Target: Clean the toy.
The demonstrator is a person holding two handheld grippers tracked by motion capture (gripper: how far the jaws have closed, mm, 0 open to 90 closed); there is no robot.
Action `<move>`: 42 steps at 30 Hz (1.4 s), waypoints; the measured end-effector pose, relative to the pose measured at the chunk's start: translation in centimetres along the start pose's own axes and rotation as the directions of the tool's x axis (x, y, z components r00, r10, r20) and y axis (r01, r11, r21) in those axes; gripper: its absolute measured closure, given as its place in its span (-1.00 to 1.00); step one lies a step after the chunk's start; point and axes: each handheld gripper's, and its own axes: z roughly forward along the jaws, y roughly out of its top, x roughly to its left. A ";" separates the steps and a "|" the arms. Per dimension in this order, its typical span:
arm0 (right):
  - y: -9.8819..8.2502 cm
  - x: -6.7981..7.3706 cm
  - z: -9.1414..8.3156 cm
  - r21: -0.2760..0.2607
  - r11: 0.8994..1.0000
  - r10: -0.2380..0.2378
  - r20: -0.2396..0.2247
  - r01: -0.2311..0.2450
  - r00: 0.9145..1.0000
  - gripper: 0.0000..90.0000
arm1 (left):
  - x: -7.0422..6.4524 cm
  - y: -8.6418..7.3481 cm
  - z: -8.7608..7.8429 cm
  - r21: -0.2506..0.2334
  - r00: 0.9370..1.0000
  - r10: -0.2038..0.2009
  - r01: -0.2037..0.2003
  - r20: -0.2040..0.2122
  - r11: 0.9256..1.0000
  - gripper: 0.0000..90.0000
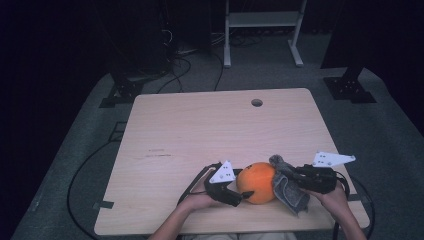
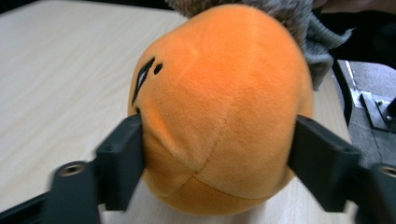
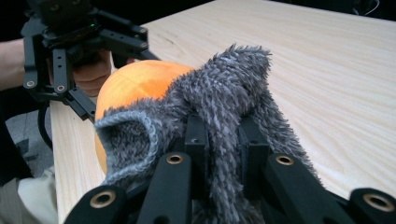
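Observation:
An orange plush ball (image 1: pixel 255 181) with a small stitched black face (image 2: pixel 145 74) sits near the table's front edge. My left gripper (image 1: pixel 242 194) is closed on it from the left, and its two black jaws (image 2: pixel 219 156) press into the ball's sides. My right gripper (image 1: pixel 291 176) comes in from the right, shut on a grey fuzzy cloth (image 1: pixel 289 192) with a knitted hem. In the right gripper view, the cloth (image 3: pixel 224 93) bunches between the fingertips of that gripper (image 3: pixel 224 140) and lies against the plush ball (image 3: pixel 135 81). Both hands rest low at the table's front.
The light wooden table (image 1: pixel 210 130) has a round cable hole (image 1: pixel 257 102) near its far edge. Behind it, on the grey floor, are a white frame (image 1: pixel 262 25), black stand bases (image 1: pixel 350 90) and loose cables (image 1: pixel 175 70).

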 end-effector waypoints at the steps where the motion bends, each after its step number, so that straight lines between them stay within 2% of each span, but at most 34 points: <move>1: 0.2 0.2 -0.1 -0.004 1.000 -0.004 0.006 0.004 1.000 0.71 | -0.1 0.3 -0.3 -0.024 1.000 0.012 -0.012 0.003 1.000 -0.33; 2: 0.5 0.4 -0.2 -0.011 1.000 -0.013 0.010 0.013 1.000 0.71 | -0.3 0.8 -0.8 -0.060 1.000 0.023 -0.023 -0.005 0.998 -0.31; 4: 0.8 0.8 -0.1 -0.020 1.000 -0.024 0.011 0.025 1.000 0.71 | -0.4 1.7 -1.7 -0.097 0.999 0.034 -0.035 -0.015 0.995 -0.29; 6: 1.1 1.1 0.2 -0.033 0.999 -0.025 0.007 0.025 1.000 0.71 | -0.5 2.2 -2.6 -0.117 0.999 0.046 -0.049 -0.026 0.992 -0.29; 9: 1.1 1.1 0.9 -0.057 0.998 0.003 -0.020 -0.005 1.000 0.71 | -0.2 2.5 -3.4 -0.123 0.998 0.053 -0.056 -0.030 0.991 -0.29; 13: 1.0 1.3 2.1 -0.023 1.000 0.013 -0.002 -0.013 1.000 0.71 | 0.7 2.2 -3.9 -0.101 1.000 0.016 -0.018 -0.027 0.995 -0.29; 15: 1.1 1.5 2.3 -0.003 1.000 -0.002 0.033 0.003 0.999 0.71 | 0.8 1.9 -3.8 -0.082 1.000 0.007 -0.009 -0.030 0.997 -0.29; 16: 1.2 1.6 2.3 -0.003 1.000 -0.007 0.042 0.007 0.999 0.71 | 0.8 1.9 -3.8 -0.073 0.999 0.012 -0.014 -0.034 0.997 -0.29; 19: 1.6 1.9 2.2 -0.025 1.000 -0.014 0.035 0.015 0.999 0.70 | 0.8 1.8 -3.3 -0.055 0.999 0.012 -0.015 -0.041 0.998 -0.29; 22: 2.0 2.4 2.2 -0.034 0.999 -0.033 0.019 0.034 0.999 0.71 | 0.6 1.9 -3.1 -0.047 0.999 0.020 -0.022 -0.043 0.999 -0.29; 24: 2.5 2.9 2.2 -0.056 0.997 -0.049 -0.008 0.048 0.999 0.71 | 0.6 2.0 -3.1 -0.043 0.999 0.017 -0.019 -0.047 0.999 -0.29; 26: 3.0 3.7 2.2 -0.084 0.995 -0.062 -0.048 0.058 0.997 0.71 | 0.4 2.1 -3.0 -0.031 0.998 0.026 -0.028 -0.055 0.999 -0.29; 27: 3.4 4.3 2.3 -0.107 0.992 -0.075 -0.086 0.066 0.993 0.71 | 0.4 2.2 -2.9 -0.027 0.998 0.033 -0.035 -0.057 0.999 -0.29; 28: 3.7 4.7 2.4 -0.114 0.991 -0.087 -0.100 0.075 0.991 0.71 | 0.2 2.3 -2.9 -0.029 0.998 0.038 -0.040 -0.054 0.999 -0.29; 29: 4.1 5.5 2.6 -0.115 0.988 -0.118 -0.099 0.106 0.988 0.71 | 0.2 2.3 -3.0 -0.027 0.998 0.039 -0.040 -0.050 0.999 -0.29; 31: 4.5 6.1 3.0 -0.099 0.985 -0.147 -0.091 0.138 0.985 0.70 | 0.0 2.5 -3.1 -0.031 0.998 0.038 -0.039 -0.046 0.999 -0.29; 33: 4.1 5.7 3.4 -0.086 0.989 -0.130 -0.083 0.123 0.988 0.71 | 0.0 2.3 -3.0 -0.015 0.998 0.036 -0.037 -0.058 0.999 -0.29; 34: 3.8 5.4 3.6 -0.075 0.990 -0.125 -0.077 0.119 0.989 0.71 | 0.1 2.1 -2.9 -0.019 0.998 0.029 -0.030 -0.051 0.999 -0.29; 36: 3.1 4.8 3.8 -0.078 0.994 -0.089 -0.092 0.082 0.992 0.71 | 0.2 1.8 -2.7 -0.027 0.999 0.026 -0.027 -0.040 0.999 -0.33; 37: 2.8 4.6 3.8 -0.079 0.994 -0.079 -0.094 0.071 0.992 0.71 | 0.3 1.8 -2.7 -0.035 0.999 0.016 -0.017 -0.031 0.999 -0.39; 39: 2.6 4.3 3.6 -0.075 0.995 -0.074 -0.086 0.068 0.994 0.71 | 0.8 1.8 -2.8 -0.055 1.000 -0.027 0.027 -0.001 0.998 -0.56; 41: 2.4 4.1 3.4 -0.078 0.995 -0.066 -0.076 0.060 0.995 0.71 | 1.1 1.6 -2.7 -0.038 0.999 -0.037 0.036 -0.028 0.999 -0.70; 42: 2.3 3.9 3.3 -0.080 0.995 -0.065 -0.069 0.060 0.995 0.70 | 1.3 1.4 -2.6 -0.028 0.998 -0.050 0.049 -0.028 0.998 -0.76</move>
